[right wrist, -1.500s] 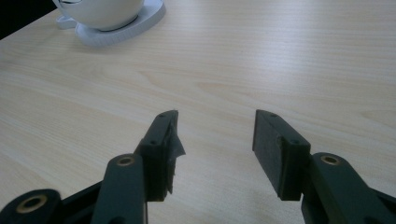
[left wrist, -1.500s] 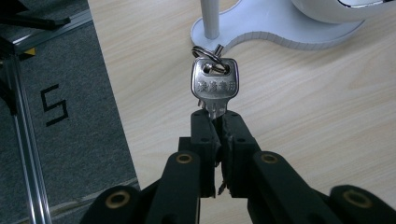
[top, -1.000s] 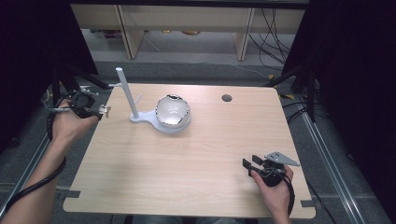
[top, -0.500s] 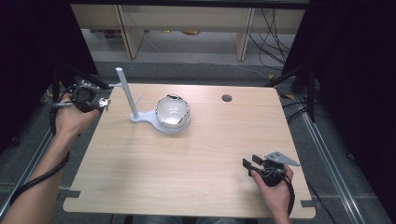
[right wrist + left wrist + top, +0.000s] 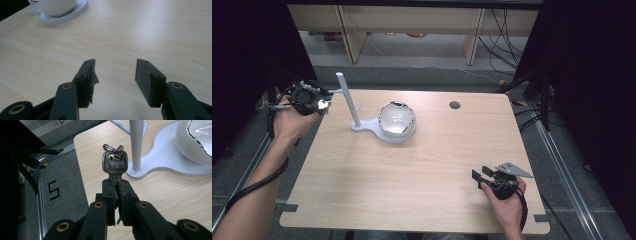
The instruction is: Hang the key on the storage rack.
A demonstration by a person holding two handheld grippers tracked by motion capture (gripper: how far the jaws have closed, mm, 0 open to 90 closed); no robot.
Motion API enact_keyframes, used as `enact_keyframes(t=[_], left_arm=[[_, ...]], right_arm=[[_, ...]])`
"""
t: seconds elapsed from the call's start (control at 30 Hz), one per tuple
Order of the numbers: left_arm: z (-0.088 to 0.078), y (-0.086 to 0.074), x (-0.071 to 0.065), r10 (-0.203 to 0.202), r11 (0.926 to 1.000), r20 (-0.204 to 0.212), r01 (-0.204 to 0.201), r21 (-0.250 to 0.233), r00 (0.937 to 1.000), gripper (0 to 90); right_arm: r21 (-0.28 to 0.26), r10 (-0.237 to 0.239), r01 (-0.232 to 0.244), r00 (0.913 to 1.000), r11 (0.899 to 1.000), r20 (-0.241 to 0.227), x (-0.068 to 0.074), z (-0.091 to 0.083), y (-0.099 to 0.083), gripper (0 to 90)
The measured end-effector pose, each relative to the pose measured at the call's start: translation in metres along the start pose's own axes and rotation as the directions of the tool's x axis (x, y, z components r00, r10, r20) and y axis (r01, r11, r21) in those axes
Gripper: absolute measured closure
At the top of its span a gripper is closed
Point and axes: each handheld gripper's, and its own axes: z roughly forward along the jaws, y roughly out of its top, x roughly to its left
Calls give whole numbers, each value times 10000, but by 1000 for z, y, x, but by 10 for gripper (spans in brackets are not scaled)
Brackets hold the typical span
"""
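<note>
Silver key [image 5: 114,165], flat head with stamped characters, pinched by its blade between the left gripper [image 5: 117,188] fingers [image 5: 109,192]; the pads are closed tight on it. Head stands up above the fingertips. A split ring [image 5: 111,147] runs through the hole in the head, and a second metal piece hangs behind it, partly hidden.

High view: left gripper [image 5: 314,102] sits at the far left corner of the counter [image 5: 422,185], over or just off its edge, held in the left hand [image 5: 292,122]. The key is too small to make out from there beyond a glint at the fingertips.

Just beside the key, on the counter: a white stand [image 5: 362,125] with a flat curved base and an upright post [image 5: 347,97]. A thin side peg branches off the post. On the wider end of the base rests a white bowl [image 5: 397,120] with a glossy, reflective inside. The key is near the post, not touching it.

Right gripper [image 5: 482,176] lies low at the near right of the counter, in the right hand [image 5: 507,202], well apart from the stand. Right gripper view: its fingers [image 5: 87,75] stand wide apart, bare pale wood between them, pointing toward the bowl [image 5: 53,6].

Small dark round hole [image 5: 455,105] in the counter near the far edge.
</note>
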Motion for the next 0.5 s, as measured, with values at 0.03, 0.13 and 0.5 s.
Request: enact_keyframes(t=[0.03, 0.13, 0.5], left_arm=[[0, 2, 0, 108, 9999, -83, -108, -11, 9999, 843], [0, 4, 0, 285, 9996, -189, -286, -41, 9994, 843], [1, 24, -7, 1046, 9945, -486, -1048, -6, 9933, 843]], right_arm=[[-5, 2, -2, 10000, 10000, 4, 0, 0, 0, 509], [-81, -92, 92, 9999, 9999, 67, -1, 0, 0, 509], [-61, -110, 111, 9999, 9999, 89, -2, 0, 0, 509]])
